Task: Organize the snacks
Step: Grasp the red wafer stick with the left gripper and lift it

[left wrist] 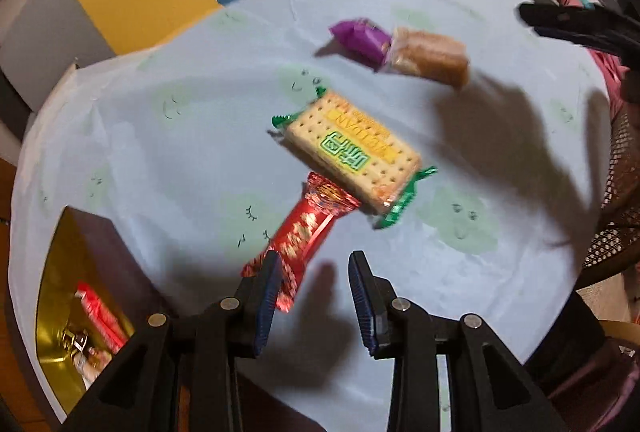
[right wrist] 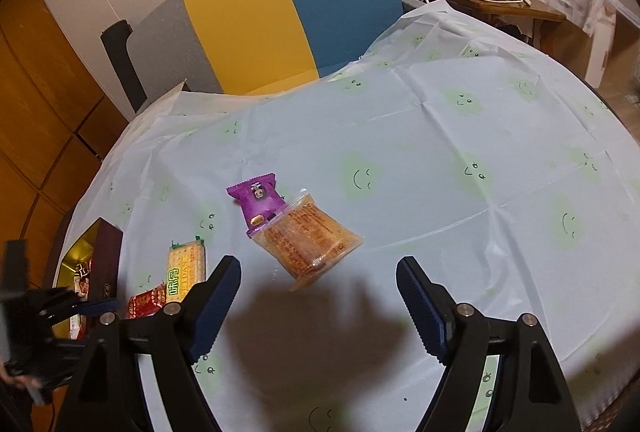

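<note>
Fingers of the left gripper [left wrist: 314,296] stand partly apart with nothing pinched between them, pointing steeply down at a round table under a pale blue tablecloth [left wrist: 160,160] printed with green smiling faces. A red snack packet [left wrist: 304,232] lies just ahead of them. Its long axis runs from the left finger [left wrist: 266,306] up and to the right, and its near crimped end touches or slips behind that finger; the blur makes it hard to tell which. Its far end meets a cracker packet [left wrist: 352,148] with green crimped ends, whose long axis runs from upper left to lower right, crosswise to the red one.

Farther off lie a purple packet [left wrist: 360,38] and a clear-wrapped brown cake [left wrist: 432,56], touching end to end in a line slanting down to the right. A box with a gold lining [left wrist: 56,312] sits at the table's left edge, with red packets inside.

In the right wrist view, the right gripper [right wrist: 320,306] has its fingers spread wide and empty above the table. The brown cake [right wrist: 312,240] lies just beyond the gap between them, its long axis slanting from upper left to lower right, with the purple packet [right wrist: 258,202] at its far end. A chair with grey, yellow and blue panels [right wrist: 280,12] stands behind the table.
</note>
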`<state>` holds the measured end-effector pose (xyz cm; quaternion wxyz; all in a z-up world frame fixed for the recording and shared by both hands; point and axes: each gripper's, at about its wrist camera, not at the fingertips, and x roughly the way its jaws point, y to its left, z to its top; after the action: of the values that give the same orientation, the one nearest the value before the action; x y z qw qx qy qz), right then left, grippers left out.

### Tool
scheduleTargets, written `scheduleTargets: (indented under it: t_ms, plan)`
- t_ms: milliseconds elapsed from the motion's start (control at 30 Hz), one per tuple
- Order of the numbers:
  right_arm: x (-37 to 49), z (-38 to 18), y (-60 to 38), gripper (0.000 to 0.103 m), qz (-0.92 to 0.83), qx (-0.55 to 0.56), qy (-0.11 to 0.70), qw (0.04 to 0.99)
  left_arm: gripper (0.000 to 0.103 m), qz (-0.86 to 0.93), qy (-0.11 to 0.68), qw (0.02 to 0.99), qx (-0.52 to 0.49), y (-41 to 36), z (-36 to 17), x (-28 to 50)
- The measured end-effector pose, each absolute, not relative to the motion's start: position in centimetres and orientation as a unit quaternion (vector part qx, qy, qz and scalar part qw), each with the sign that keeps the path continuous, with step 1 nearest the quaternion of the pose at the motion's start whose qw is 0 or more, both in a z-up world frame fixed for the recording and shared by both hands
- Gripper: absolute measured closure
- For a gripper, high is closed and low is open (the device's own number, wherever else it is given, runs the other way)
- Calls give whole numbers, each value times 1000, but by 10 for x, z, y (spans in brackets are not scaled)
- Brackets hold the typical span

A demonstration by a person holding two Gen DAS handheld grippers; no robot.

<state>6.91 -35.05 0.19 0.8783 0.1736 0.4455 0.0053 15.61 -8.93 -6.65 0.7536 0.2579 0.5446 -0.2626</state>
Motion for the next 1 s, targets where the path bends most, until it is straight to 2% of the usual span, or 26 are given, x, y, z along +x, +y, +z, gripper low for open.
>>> scheduleTargets:
  t_ms: [500, 733, 1000]
  plan:
    - [69, 2, -350, 22, 8, 175, 446, 878, 66, -230, 555, 758, 254, -91, -88, 184]
    - [70, 0, -349, 22, 4, 168, 449, 877, 84, -215, 551, 784, 189, -85, -86, 166]
    - [72, -12, -335, 22, 29, 147, 481, 864, 85, -213, 523, 814, 137, -81, -86, 88]
